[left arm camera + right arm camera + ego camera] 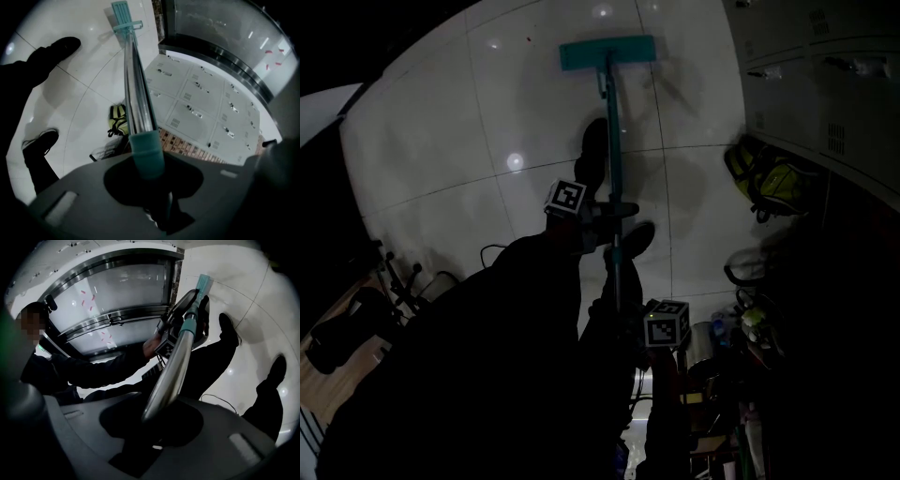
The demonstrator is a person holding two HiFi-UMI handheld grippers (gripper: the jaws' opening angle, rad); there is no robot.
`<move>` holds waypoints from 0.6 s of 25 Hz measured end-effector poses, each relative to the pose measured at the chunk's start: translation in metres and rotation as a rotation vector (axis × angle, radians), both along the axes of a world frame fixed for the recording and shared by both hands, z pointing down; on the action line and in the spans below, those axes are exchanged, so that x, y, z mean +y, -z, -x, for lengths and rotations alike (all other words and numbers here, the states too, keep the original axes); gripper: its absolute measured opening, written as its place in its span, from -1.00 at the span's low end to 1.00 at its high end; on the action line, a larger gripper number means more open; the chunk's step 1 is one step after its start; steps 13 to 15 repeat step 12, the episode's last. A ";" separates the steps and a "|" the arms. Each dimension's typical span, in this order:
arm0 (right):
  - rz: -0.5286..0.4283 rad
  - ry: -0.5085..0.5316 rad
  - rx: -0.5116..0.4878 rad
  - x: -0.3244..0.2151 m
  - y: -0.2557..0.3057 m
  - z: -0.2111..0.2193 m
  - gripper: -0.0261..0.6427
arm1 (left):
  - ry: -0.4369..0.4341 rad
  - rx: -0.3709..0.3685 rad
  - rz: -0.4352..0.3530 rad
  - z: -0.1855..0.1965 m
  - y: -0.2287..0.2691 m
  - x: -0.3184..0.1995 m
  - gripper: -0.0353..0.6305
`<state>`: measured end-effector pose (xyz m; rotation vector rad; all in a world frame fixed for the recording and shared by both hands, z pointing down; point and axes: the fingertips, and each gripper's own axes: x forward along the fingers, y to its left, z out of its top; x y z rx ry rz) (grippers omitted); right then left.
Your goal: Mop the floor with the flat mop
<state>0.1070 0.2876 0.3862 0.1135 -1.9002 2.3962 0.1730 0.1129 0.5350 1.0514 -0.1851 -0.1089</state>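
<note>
1. Head view: the flat mop (613,141) stands on the white tiled floor (441,141). Its teal mop head (607,53) lies flat on the tiles at the far end, and its handle (615,178) runs back toward the person. The left claw (614,214) pinches the handle about halfway up, and the right claw (625,323) pinches it nearer the top. Two dark shoes (592,150) stand on the floor, one on each side of the handle. A yellow-green bag (764,178) lies at the right, below grey lockers (806,56).

2. Left gripper view: the left claw (150,187) is pressed onto the handle, just where a teal collar (146,152) meets the shiny metal tube (137,93). The tube runs down to the mop head (123,14) on the floor. Both shoes (61,47) show at the left. The bag (118,119) lies beside the lockers (206,103).

3. Right gripper view: the right claw (154,427) is clamped on the metal part of the handle (171,371). Further down, the left claw (171,333) grips the same handle, with the person's dark sleeve (93,371) behind it. The mop head (204,282) touches the floor (253,301) beyond it, near one shoe (227,326).
</note>
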 end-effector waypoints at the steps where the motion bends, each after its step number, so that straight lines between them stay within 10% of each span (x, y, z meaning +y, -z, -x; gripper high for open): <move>1: -0.003 -0.003 0.000 -0.002 0.000 0.002 -0.54 | -0.006 0.004 0.000 0.001 0.001 -0.002 -0.58; 15: -0.015 -0.017 -0.005 -0.028 -0.002 0.012 -0.55 | -0.005 0.012 -0.024 0.007 0.002 -0.031 -0.59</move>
